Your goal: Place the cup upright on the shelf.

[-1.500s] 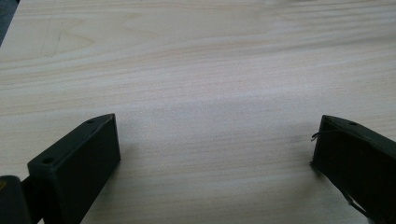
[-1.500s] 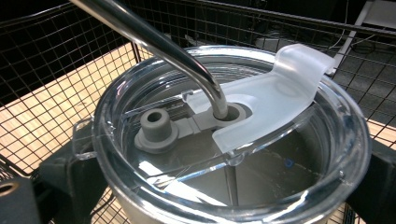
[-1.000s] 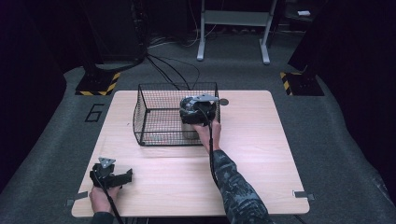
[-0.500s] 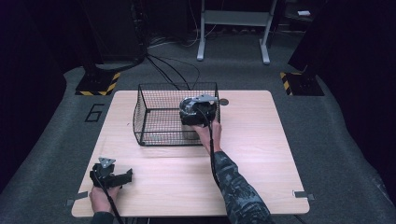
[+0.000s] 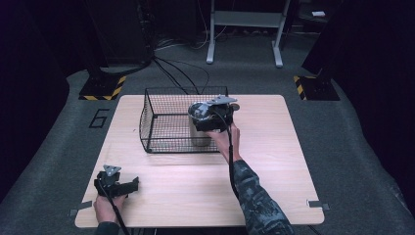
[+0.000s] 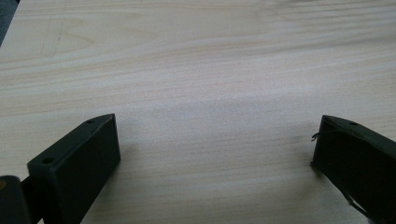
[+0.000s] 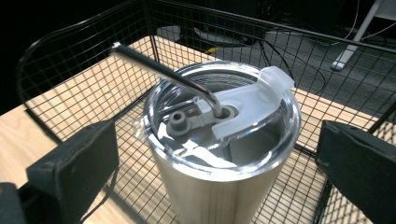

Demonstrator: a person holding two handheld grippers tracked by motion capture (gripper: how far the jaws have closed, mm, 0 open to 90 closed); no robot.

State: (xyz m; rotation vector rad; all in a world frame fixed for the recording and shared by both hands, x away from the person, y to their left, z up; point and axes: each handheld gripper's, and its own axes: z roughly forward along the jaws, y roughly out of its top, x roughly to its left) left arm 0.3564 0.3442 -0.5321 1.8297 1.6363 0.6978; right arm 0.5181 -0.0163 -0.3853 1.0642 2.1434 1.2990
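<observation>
A steel tumbler point(image 7: 212, 193) with a clear lid and a bent metal straw point(image 7: 159, 67) stands upright inside the black wire basket point(image 7: 70, 79), near its right wall. My right gripper point(image 7: 217, 154) is open, one jaw on each side of the tumbler with a gap to its wall. From above, the right gripper point(image 5: 204, 117) hovers over the tumbler point(image 5: 196, 133) in the basket point(image 5: 147, 122). My left gripper point(image 5: 134, 185) rests at the table's front left, open, with bare wood between its jaws point(image 6: 215, 140).
The light wooden table point(image 5: 274, 161) has room right of and in front of the basket. Cables and a white stand's legs point(image 5: 244, 36) lie on the floor behind it. Two yellow-black striped bases point(image 5: 103, 87) flank the far corners.
</observation>
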